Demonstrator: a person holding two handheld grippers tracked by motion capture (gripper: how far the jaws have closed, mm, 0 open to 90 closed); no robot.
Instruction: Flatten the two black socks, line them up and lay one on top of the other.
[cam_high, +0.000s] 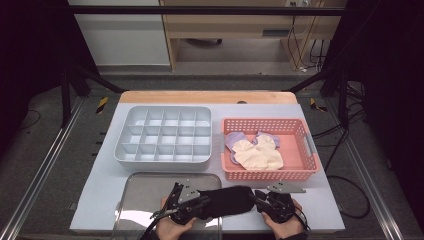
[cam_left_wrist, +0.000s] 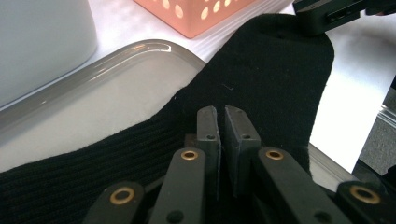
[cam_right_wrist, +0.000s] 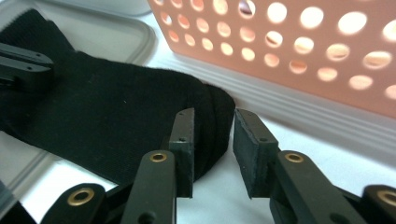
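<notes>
Black sock at the bottom centre of the high view

The black sock is a dark, ribbed knit, lying flat and stretched lengthwise left to right, one end over the shallow tray's right rim, its rounded end on the white tabletop near the frame's bottom edge.

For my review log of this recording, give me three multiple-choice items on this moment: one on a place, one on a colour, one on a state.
1. Where does the black sock lie?
A. In the pink basket
B. Partly on the metal tray, partly on the table
C. In the grey divided organiser

2. What colour is the basket holding the other socks?
A. Pink
B. Blue
C. Green

3. How are the left tongs set?
A. Wide open, above the organiser
B. Shut on the black sock
C. Open, inside the basket

Answers: 1 B, the high view shows one end over the tray rim. 2 A, its perforated walls are pink. 3 B, the left gripper view shows the jaws closed on black fabric.
</notes>
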